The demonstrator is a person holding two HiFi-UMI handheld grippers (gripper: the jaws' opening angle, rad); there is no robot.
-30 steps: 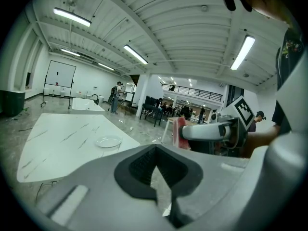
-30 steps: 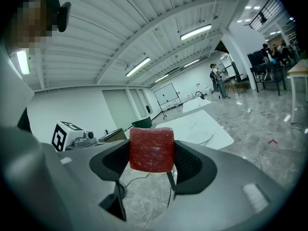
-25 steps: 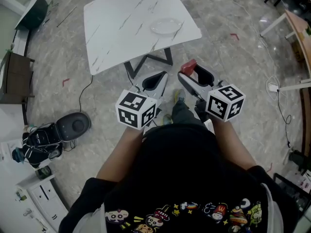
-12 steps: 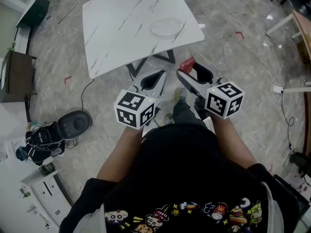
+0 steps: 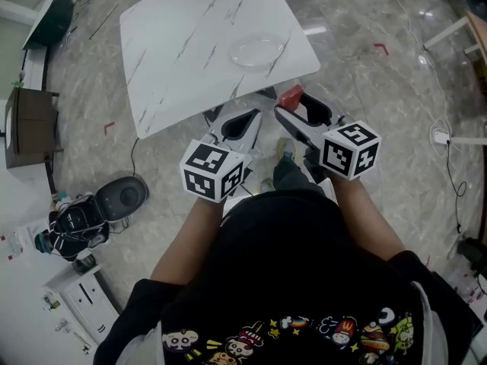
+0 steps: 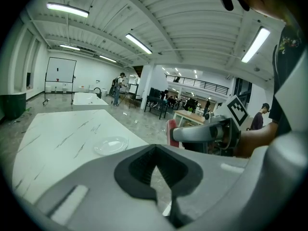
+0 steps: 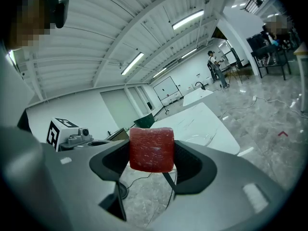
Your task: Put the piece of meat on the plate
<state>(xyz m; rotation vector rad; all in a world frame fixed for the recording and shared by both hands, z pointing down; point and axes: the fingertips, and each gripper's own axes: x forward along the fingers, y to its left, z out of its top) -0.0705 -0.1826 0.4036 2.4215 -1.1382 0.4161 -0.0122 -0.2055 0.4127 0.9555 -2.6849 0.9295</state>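
My right gripper [image 5: 294, 103] is shut on a red cube of meat [image 7: 151, 149], held in the air above the floor, just short of the near edge of the white marble table [image 5: 183, 44]. A clear glass plate [image 5: 257, 50] lies on the table's near right part, ahead of the meat and apart from it. My left gripper [image 5: 245, 122] hangs beside the right one, shut with nothing in it. From the left gripper view the plate [image 6: 110, 145] lies ahead and left, with the meat [image 6: 171, 131] off to the right.
Black table legs [image 5: 228, 111] stand under the near edge. On the floor to the left are a round grey device [image 5: 122, 196], a black bag [image 5: 72, 223] and a cable. A dark chair [image 5: 27, 120] sits far left. A white cable and plug [image 5: 441, 137] lie at the right.
Both grippers and the meat have come nearer to the table's near edge; the table and plate sit closer. Neither gripper's grip has changed.
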